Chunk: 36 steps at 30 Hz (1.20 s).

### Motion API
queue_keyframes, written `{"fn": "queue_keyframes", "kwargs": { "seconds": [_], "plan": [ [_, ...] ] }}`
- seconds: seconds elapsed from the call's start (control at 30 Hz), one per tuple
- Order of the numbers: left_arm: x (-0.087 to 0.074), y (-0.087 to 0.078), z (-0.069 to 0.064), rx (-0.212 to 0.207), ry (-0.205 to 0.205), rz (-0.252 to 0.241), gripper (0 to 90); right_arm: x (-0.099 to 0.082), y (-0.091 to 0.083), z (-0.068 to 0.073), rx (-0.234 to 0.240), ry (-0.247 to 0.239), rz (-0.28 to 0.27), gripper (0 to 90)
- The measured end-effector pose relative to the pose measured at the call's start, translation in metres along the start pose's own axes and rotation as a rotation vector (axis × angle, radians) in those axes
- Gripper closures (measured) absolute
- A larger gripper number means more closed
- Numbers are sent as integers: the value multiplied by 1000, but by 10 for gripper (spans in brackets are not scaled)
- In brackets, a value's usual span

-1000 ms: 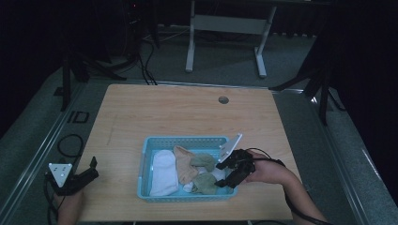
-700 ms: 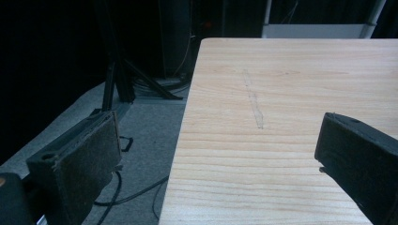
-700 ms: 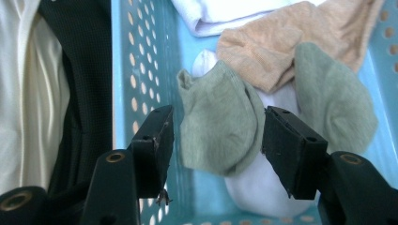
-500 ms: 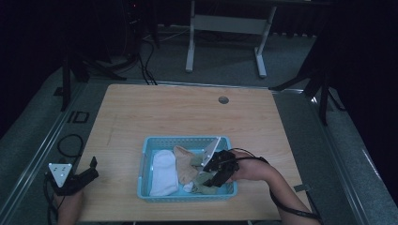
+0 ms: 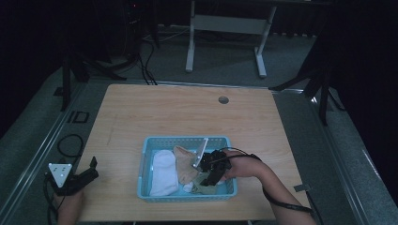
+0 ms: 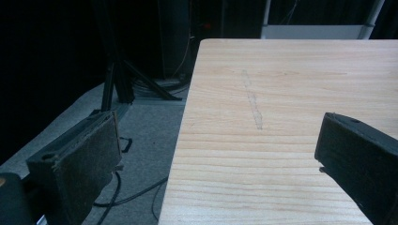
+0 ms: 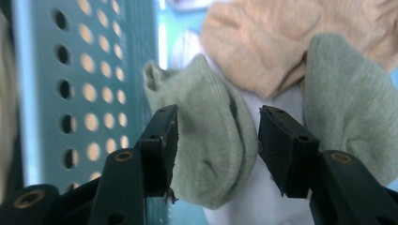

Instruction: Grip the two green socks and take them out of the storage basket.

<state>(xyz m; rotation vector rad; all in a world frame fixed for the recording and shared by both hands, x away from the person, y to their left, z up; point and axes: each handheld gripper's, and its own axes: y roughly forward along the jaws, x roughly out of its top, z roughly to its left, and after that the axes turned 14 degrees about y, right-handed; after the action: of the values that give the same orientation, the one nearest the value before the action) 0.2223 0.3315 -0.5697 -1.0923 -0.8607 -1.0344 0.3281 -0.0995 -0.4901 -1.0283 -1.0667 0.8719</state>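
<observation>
1. From the high view, the wooden table (image 5: 187, 112) had a light blue perforated basket (image 5: 186, 140) sitting near the person's edge. Inside it lay a white sock (image 5: 164, 172) on the left, a tan sock (image 5: 185, 164) in the middle, and a greyish-green sock (image 5: 202, 187) tucked in the near right corner. The right gripper (image 5: 210, 179) was down inside the basket, right over that green sock, with the person's right hand (image 5: 234, 166) behind it. The left gripper (image 5: 90, 168) sat off at the table's near left corner, well apart from the basket.

2. In the left gripper view, the left gripper (image 6: 218, 154) had its jaws spread wide with nothing between them, just bare table (image 6: 291, 93) and the floor past its edge.

3. The right gripper view was the good one. The right gripper (image 7: 216, 140) had a bunched fold of the green sock (image 7: 213, 140) sitting between its jaws. The jaws had just been closing in on it. The left pad looked like it was touching the fabric, the right pad was just beside it, so I couldn't really call it a firm pinch. The sock was soft ribbed knit, pale sage green, humped up. A second green piece (image 7: 347, 108) lay to the right, the tan sock (image 7: 267, 42) above, white fabric (image 7: 263, 201) underneath, and the basket wall (image 7: 89, 93) on the left.
</observation>
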Motion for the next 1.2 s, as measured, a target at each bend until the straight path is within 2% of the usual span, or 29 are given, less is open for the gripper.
{"fn": "queue_keyframes", "kwargs": {
  "seconds": [0.1,0.17,0.23,0.33,0.47,0.6,0.67,1.2],
  "plan": [
    [0,0,0,0,1,0,3,1,3,0,1,-14,26,605],
    [0,0,0,0,0,0,4,1,2,1,7,-19,23,708],
    [0,0,0,1,1,2,4,0,0,2,15,-21,14,744],
    [0,0,0,2,0,3,3,0,-4,5,30,-26,15,749],
    [0,0,0,3,0,3,3,0,-5,6,16,-38,34,776],
    [0,0,0,2,0,5,3,-2,-12,7,16,-38,24,804],
    [0,0,0,3,0,6,3,-3,-17,9,22,-43,7,805],
    [0,0,0,6,0,6,4,-7,-82,11,-60,-28,-133,811]
  ]
}}
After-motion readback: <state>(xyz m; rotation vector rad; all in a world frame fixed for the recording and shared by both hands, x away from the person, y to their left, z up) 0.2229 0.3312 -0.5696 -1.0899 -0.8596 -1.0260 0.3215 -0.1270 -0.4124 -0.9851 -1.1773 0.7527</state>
